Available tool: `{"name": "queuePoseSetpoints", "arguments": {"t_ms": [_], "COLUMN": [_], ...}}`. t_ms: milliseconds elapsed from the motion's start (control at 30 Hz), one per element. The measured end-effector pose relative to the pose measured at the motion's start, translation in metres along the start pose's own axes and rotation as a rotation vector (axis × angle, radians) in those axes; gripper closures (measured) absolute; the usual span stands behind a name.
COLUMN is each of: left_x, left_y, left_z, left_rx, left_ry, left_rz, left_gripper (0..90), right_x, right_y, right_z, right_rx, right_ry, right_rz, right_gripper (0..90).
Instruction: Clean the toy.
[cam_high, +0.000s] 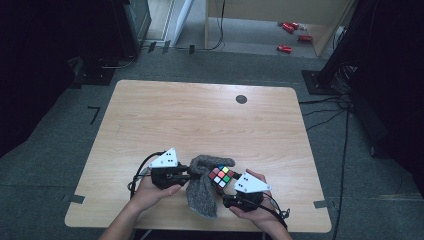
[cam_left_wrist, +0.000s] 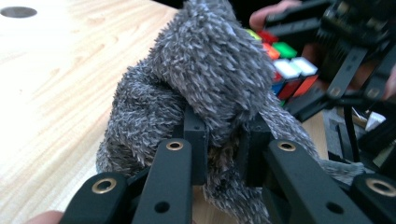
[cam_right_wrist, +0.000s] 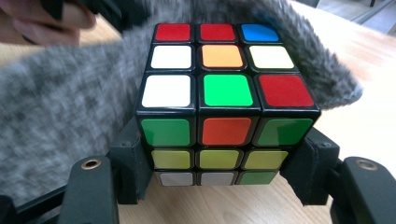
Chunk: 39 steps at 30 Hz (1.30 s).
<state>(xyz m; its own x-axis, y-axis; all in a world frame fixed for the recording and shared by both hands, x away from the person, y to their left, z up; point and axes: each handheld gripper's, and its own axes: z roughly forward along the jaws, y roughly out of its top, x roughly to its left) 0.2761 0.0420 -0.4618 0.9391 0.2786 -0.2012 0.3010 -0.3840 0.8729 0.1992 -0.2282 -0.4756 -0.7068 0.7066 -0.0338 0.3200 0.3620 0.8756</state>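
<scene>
currently left claw (cam_left_wrist: 224, 140) pinches a fold of the grey fuzzy cloth (cam_left_wrist: 205, 79); right claw (cam_right_wrist: 215, 163) grips the puzzle cube (cam_right_wrist: 219, 93) by its sides, just above the tabletop (cam_high: 200, 115), cloth draped against it

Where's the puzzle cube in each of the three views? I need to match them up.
High view: the puzzle cube sits low centre on the table, between the two grippers, against the grey fuzzy cloth.
Left gripper view: upper right, partly hidden behind the cloth pinched in the near jaws.
Right gripper view: centre, clamped between the jaws.
Shared landmark: the grey fuzzy cloth, touching the cube in every view.
</scene>
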Motion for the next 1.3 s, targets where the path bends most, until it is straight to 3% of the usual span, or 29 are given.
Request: {"name": "queuePoseSetpoints", "arguments": {"t_ms": [167, 233, 333, 433, 500, 633, 767, 800, 867, 1000, 1067, 1100, 1133, 1167, 1200, 1267, 1300], "left_x": [-0.003, -0.005, -0.004, 0.000, 0.002, 0.000, -0.001, -0.001, 0.000, 0.001, -0.003, -0.003, -0.004, -0.004, -0.005, -0.006, -0.011], "left_y": [-0.002, 0.000, 0.002, 0.002, 0.000, -0.003, 0.000, 0.003, 0.003, 0.001, -0.002, -0.002, 0.001, 0.001, 0.005, 0.008, 0.014], "left_z": [0.006, 0.003, -0.003, -0.005, -0.003, 0.006, 0.003, -0.001, -0.002, 0.003, 0.011, 0.011, 0.010, 0.010, 0.002, -0.003, -0.012], "left_rx": [0.035, 0.002, -0.058, -0.074, -0.057, 0.012, -0.028, -0.065, -0.069, -0.030, 0.031, 0.031, 0.014, 0.014, -0.035, -0.062, -0.111], "left_ry": [0.007, 0.003, -0.026, -0.054, -0.053, -0.024, -0.046, -0.063, -0.066, -0.046, 0.010, 0.010, 0.047, 0.047, 0.078, 0.089, 0.089], "left_rz": [0.014, 0.020, -0.004, -0.034, -0.043, -0.023, -0.041, -0.048, -0.053, -0.050, -0.019, -0.019, -0.019, -0.019, -0.026, -0.023, 0.002], "left_gripper": [78.8, 78.9, 79.0, 79.0, 79.1, 79.1, 79.0, 79.0, 78.9, 78.9, 79.0, 79.0, 79.0, 79.1, 79.2, 79.3, 79.4], "right_x": [0.000, 0.000, 0.001, 0.002, 0.003, 0.005, 0.003, 0.003, 0.004, 0.005, 0.006, 0.006, 0.006, 0.005, 0.004, 0.003, 0.003], "right_y": [0.000, -0.002, -0.004, -0.004, -0.002, 0.001, -0.003, -0.004, -0.005, -0.002, 0.000, 0.000, -0.001, -0.002, -0.003, -0.005, -0.006], "right_z": [-0.003, -0.002, 0.001, 0.001, -0.001, -0.007, -0.005, -0.003, -0.003, -0.005, -0.008, -0.008, -0.007, -0.006, -0.004, -0.001, 0.001], "right_rx": [-0.006, 0.007, 0.025, 0.026, 0.012, -0.020, -0.005, 0.011, 0.014, -0.003, -0.019, -0.019, -0.005, 0.006, 0.016, 0.039, 0.049], "right_ry": [0.006, 0.015, 0.024, 0.028, 0.024, 0.029, 0.037, 0.038, 0.035, 0.033, 0.032, 0.032, 0.020, 0.014, 0.010, -0.005, -0.011], "right_rz": [-0.009, -0.013, -0.018, -0.025, -0.032, -0.040, -0.032, -0.034, -0.033, -0.039, -0.035, -0.035, -0.042, -0.040, -0.034, -0.029, -0.027], "right_gripper": [34.6, 34.6, 34.6, 34.6, 34.6, 34.6, 34.6, 34.6, 34.6, 34.6, 34.6, 34.6, 34.6, 34.6, 34.6, 34.6, 34.6]}}
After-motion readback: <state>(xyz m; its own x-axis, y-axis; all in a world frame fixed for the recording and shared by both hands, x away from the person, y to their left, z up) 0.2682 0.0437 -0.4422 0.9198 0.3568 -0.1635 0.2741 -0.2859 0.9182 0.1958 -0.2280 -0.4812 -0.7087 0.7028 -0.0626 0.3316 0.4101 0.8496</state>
